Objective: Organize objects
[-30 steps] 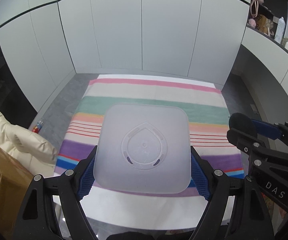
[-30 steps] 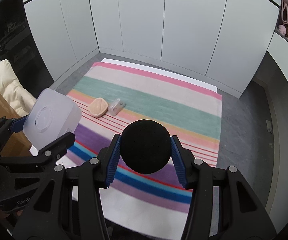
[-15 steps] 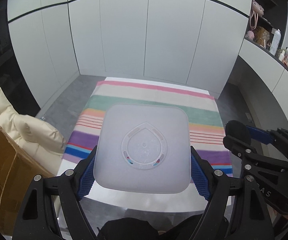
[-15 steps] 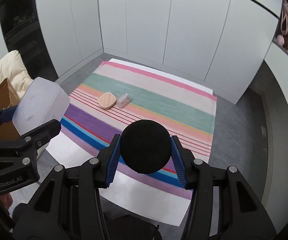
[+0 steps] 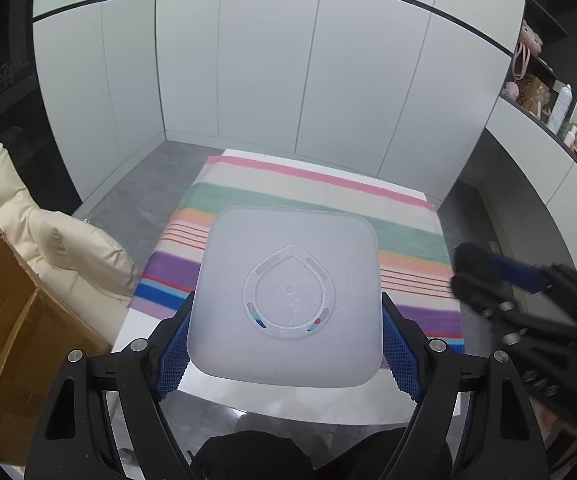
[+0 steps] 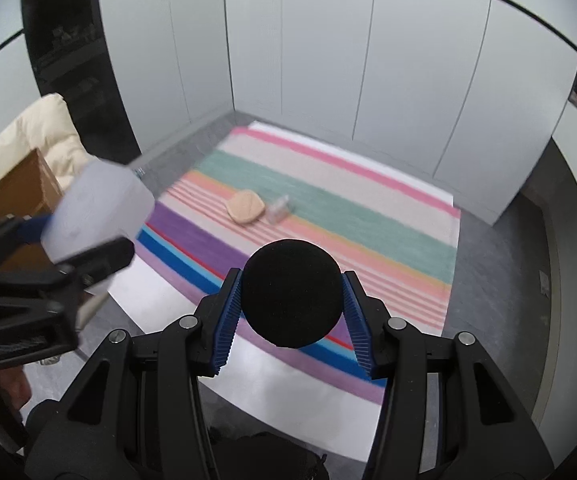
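The left gripper [image 5: 284, 344] clamps a box [image 5: 286, 296] (frosted plastic); the right gripper [image 6: 291, 320] clamps a black ball [image 6: 291, 294] above the striped cloth [image 6: 368, 236].

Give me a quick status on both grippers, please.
Left gripper shut on translucent white square plastic box. Right gripper shut on black round foam ball. Both above striped cloth; nothing blocking.

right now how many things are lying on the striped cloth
2. A peach pad lies on the thin red stripes, and a small clear item sits just to its right, seeming to touch it. The translucent box in the left view may hide more.
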A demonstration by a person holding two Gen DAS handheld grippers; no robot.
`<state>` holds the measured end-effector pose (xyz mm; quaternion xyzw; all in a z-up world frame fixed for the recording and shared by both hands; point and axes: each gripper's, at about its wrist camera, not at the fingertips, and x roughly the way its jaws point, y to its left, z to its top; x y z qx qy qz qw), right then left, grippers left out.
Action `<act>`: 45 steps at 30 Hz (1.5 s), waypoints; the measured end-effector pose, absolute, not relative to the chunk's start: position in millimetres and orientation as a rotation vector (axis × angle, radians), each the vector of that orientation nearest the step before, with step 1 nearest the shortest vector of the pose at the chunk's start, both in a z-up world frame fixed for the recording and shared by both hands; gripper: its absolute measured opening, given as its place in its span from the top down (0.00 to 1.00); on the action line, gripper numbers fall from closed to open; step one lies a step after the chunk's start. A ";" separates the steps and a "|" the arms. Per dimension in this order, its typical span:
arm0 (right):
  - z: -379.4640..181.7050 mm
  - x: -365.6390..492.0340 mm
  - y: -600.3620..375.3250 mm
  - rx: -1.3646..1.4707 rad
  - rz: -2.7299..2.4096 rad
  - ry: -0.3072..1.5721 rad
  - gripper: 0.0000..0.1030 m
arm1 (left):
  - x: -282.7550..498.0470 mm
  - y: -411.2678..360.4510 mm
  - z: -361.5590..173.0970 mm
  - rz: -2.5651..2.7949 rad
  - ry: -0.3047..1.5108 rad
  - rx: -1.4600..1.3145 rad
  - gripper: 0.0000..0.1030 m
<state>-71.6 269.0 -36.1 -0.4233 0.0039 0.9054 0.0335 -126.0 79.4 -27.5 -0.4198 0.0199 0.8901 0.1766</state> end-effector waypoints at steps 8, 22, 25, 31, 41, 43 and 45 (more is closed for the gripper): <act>-27.6 -75.4 271.4 -1.275 2.806 0.052 0.50 | -127.8 64.8 -30.8 2.537 0.031 -1.196 0.19; -29.8 -99.0 246.5 -1.305 2.867 0.099 0.50 | -130.8 23.8 -29.5 2.614 -0.023 -1.169 0.19; -29.2 -103.8 237.4 -1.313 2.882 0.093 0.50 | -130.8 9.4 -29.0 2.633 -0.043 -1.170 0.19; -27.8 -114.3 211.7 -1.328 2.927 0.064 0.50 | -130.8 -16.1 -28.7 2.672 -0.062 -1.179 0.19; -24.5 -128.2 168.1 -1.344 3.003 0.008 0.50 | -126.1 -59.5 -24.9 2.754 -0.088 -1.172 0.19; -24.6 -131.9 158.2 -1.353 3.018 -0.003 0.50 | -124.9 -68.0 -24.5 2.768 -0.097 -1.175 0.19; -25.3 -134.7 149.8 -1.362 3.030 -0.016 0.50 | -123.9 -75.6 -23.9 2.776 -0.110 -1.176 0.19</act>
